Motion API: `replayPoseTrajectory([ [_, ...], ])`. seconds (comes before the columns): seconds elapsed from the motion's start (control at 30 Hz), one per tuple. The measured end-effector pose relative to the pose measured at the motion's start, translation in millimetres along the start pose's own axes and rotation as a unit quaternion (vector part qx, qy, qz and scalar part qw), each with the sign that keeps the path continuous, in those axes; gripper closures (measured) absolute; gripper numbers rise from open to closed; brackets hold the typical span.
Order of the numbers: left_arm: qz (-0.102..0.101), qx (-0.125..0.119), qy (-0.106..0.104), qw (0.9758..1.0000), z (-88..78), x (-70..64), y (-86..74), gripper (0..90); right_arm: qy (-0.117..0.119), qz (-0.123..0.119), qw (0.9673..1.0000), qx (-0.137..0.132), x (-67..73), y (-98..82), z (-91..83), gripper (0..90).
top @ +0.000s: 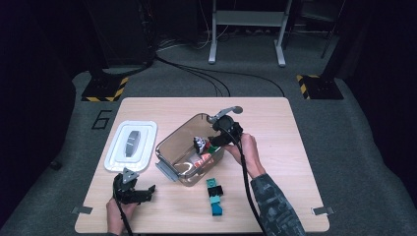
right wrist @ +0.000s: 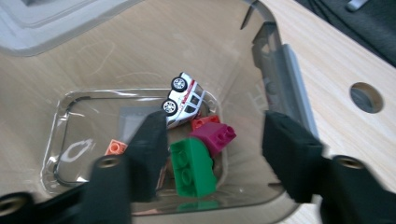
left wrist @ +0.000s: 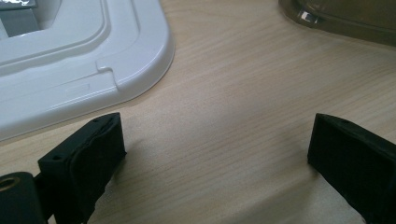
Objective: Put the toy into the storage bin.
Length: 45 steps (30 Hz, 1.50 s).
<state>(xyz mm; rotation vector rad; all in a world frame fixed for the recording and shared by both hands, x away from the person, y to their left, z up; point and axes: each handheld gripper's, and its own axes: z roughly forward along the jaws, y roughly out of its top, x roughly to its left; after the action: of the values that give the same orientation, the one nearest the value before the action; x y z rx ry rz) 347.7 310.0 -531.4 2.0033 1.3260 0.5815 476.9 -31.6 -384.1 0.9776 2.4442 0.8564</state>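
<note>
Over the clear plastic bin (top: 189, 147) we have the right gripper (right wrist: 212, 144) hanging with its jaws spread wide and nothing between them, pointing down into the bin from the far right rim. On the bin floor we see a small white toy car (right wrist: 184, 99) tipped on its side, a green brick (right wrist: 192, 167), a magenta brick (right wrist: 214, 136), a red brick (right wrist: 204, 122) partly under those, and an orange brick (right wrist: 116, 148) off by itself. The green one sits nearest the gap between the jaws, so our guess is either a drop just made or a pick about to start; can't tell which.

Our left gripper (top: 132, 191) is parked low near the front left of the table (top: 275, 118), jaws apart, empty, just over bare wood. It's close to the white lid (top: 131, 145), which lies flat beside the bin, probably set aside to keep the bin open.

A stack of teal and black bricks (top: 214, 195) lies on the table in front of the bin, outside it.
</note>
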Motion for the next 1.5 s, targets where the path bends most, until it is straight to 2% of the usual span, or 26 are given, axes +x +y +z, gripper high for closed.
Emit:
replayPoseTrajectory([
  [0.13, 0.0, 0.0, 0.0, 1.0, 0.0, 0.0, 0.0, 3.8, 0.008, 0.005, 0.9998, -0.018, 0.1, -2.6, -9.4, 24.0],
  [0.3, 0.0, 0.0, 0.0, 1.0, 0.0, 0.0, 0.0, 3.9, 0.015, 0.011, 0.9992, -0.035, 1.0, -7.9, -23.9, 15.1],
  [0.47, 0.0, 0.0, 0.0, 1.0, 0.0, 0.0, 0.0, 3.8, 0.019, 0.018, 0.9989, -0.039, 3.7, -18.0, -37.8, 14.6],
  [0.5, 0.0, 0.0, 0.0, 1.0, 0.0, 0.0, 0.0, 3.9, 0.018, 0.011, 0.9988, -0.045, 3.6, -20.8, -39.2, 14.5],
  [0.53, 0.0, 0.0, 0.0, 1.0, 0.0, 0.0, 0.0, 3.9, 0.019, 0.018, 0.9989, -0.04, 5.6, -24.3, -41.9, 14.6],
  [0.8, 0.0, 0.0, 0.0, 1.0, 0.0, 0.0, 0.0, 3.9, 0.019, 0.02, 0.9991, -0.033, 12.2, -56.5, -49.3, 14.6],
  [0.83, 0.0, 0.0, 0.0, 1.0, 0.0, 0.0, 0.0, 3.8, 0.018, 0.03, 0.9989, -0.03, 13.9, -60.7, -49.6, 14.6],
  [0.97, 0.0, 0.0, 0.0, 1.0, 0.0, -0.1, 0.0, 3.8, 0.024, 0.04, 0.9987, -0.023, 17.6, -81.4, -45.1, 14.7],
  [1.17, 0.0, 0.001, 0.0, 1.0, -0.2, 0.0, 0.1, 3.9, 0.035, 0.057, 0.9978, 0.004, 25.7, -111.6, -26.3, 14.7],
  [1.37, 0.001, 0.002, 0.001, 1.0, -0.3, 0.0, 0.1, 3.9, 0.05, 0.069, 0.996, 0.026, 35.7, -131.2, -8.4, 14.7],
  [1.5, 0.001, 0.002, 0.0, 1.0, -0.2, 0.0, 0.1, 3.9, 0.054, 0.069, 0.9951, 0.044, 42.7, -138.9, 4.6, 14.7],
])
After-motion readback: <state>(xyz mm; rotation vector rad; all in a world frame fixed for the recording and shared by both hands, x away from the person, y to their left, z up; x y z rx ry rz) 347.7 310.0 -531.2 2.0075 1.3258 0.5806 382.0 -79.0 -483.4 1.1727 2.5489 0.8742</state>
